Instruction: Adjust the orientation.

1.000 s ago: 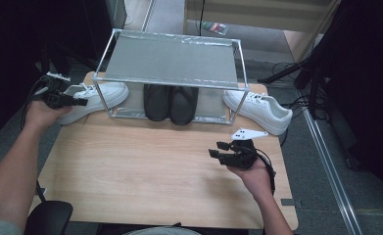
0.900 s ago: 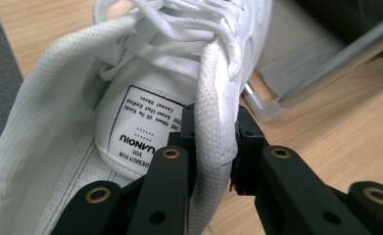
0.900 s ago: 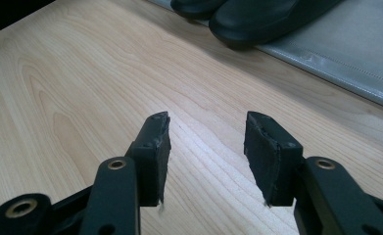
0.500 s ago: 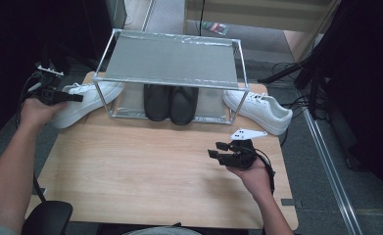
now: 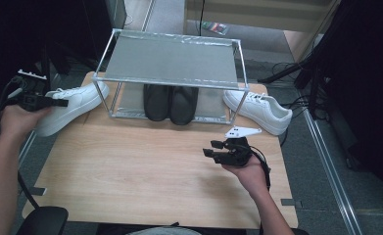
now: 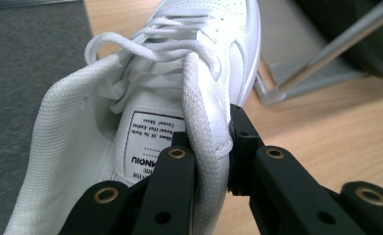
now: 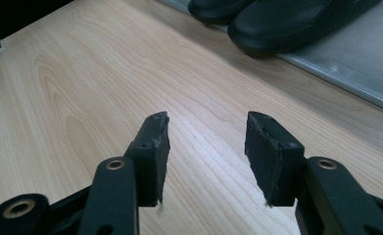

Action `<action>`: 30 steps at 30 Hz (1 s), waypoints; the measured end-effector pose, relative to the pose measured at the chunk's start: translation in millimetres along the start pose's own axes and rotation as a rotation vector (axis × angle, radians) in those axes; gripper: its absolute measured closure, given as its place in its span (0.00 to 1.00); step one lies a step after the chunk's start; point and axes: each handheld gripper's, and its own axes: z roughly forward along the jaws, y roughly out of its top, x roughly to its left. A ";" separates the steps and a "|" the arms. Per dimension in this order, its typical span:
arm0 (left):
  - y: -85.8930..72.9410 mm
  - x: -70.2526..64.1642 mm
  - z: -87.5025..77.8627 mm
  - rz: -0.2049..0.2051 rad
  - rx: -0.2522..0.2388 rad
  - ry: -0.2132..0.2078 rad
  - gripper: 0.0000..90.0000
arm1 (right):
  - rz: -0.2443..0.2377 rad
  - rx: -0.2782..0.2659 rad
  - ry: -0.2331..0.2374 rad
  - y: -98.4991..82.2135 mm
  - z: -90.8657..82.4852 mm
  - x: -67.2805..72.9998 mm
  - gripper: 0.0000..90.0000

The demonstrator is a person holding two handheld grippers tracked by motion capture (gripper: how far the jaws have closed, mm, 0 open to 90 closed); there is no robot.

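A white sneaker [image 5: 79, 103] lies at the table's left edge, its heel end out past the edge. My left gripper [image 5: 61, 103] is shut on the padded collar at its heel. In the left gripper view the sneaker [image 6: 179, 73] stretches away from my left gripper [image 6: 209, 142], whose jaws have just been closing, one inside the shoe and one outside. A second white sneaker [image 5: 260, 110] rests at the right of the wire rack [image 5: 169, 61]. My right gripper [image 5: 209, 149] hovers open over the wood with nothing between its fingers, as the right gripper view [image 7: 206, 142] confirms.
A pair of black shoes [image 5: 171, 103] sits on the rack's lower shelf, toes also in the right gripper view [image 7: 277, 19]. The rack's top shelf is bare mesh. The wooden table [image 5: 130, 166] has open room in front. Cables and dark stands crowd both sides.
My left hand has drawn leftward and a little up, pulling the white sneaker with it away from the rack. The right hand has stayed put.
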 end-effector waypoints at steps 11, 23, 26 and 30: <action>-37.6 -9.6 -46.3 -0.014 -0.029 0.019 0.93 | -0.012 -0.006 0.039 10.7 11.5 4.1 0.57; -77.7 -54.0 -74.7 0.053 -0.025 0.006 0.93 | -0.041 0.000 0.066 19.2 22.6 9.4 0.57; -80.5 -69.2 -77.3 0.071 -0.026 -0.006 0.93 | -0.044 -0.001 0.069 20.1 23.6 9.9 0.57; -80.3 -92.1 -76.9 0.119 -0.039 -0.043 0.93 | -0.047 -0.001 0.070 20.7 23.9 10.7 0.57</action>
